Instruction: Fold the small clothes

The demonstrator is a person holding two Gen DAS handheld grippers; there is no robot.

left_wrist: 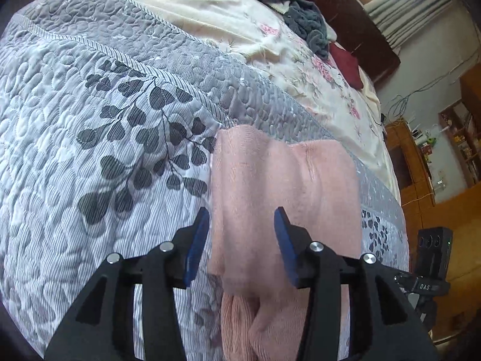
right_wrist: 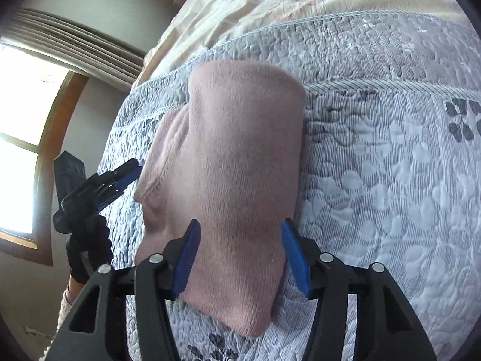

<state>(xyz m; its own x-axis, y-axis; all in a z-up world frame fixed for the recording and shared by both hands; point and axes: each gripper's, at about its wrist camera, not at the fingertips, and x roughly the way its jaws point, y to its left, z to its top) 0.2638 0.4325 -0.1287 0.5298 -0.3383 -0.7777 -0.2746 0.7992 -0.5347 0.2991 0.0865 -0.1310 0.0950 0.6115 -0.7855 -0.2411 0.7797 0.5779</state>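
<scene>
A: Big bed, covered by a grey quilt (left_wrist: 99, 138) with a dark leaf print; plenty of bare quilt to the left of the pink garment (left_wrist: 279, 186) in the left wrist view, and wide bare quilting to its right in the right wrist view.

B: Beyond the quilt's piped border, a cream floral sheet (left_wrist: 210, 15) running up toward the dark headboard (left_wrist: 354, 21). Near that far end, a crumpled dark grey cloth (left_wrist: 300, 15) and a dark red item (left_wrist: 345, 63) beside it.

A: Bed edge close on the garment's side: quilt dropping away toward wooden shelving (left_wrist: 457, 138) in the left wrist view, toward a window (right_wrist: 18, 138) and curtain in the right wrist view. Little room there.

B: No containers in sight. Pink garment lying folded on the quilt near that edge, thick and fuzzy, a layered fold showing along one side (right_wrist: 159, 162).

A: Left gripper (left_wrist: 243, 240) hovering over the garment's near end, blue pads spread wide, nothing pinched between them.

B: Right gripper (right_wrist: 240, 255) likewise spread wide, pads straddling the garment's near end, fabric bulging up between them but not clamped.

A: From the right wrist view, left gripper (right_wrist: 126, 174) off the garment's window side, held by a dark-gloved hand (right_wrist: 87, 234).
</scene>
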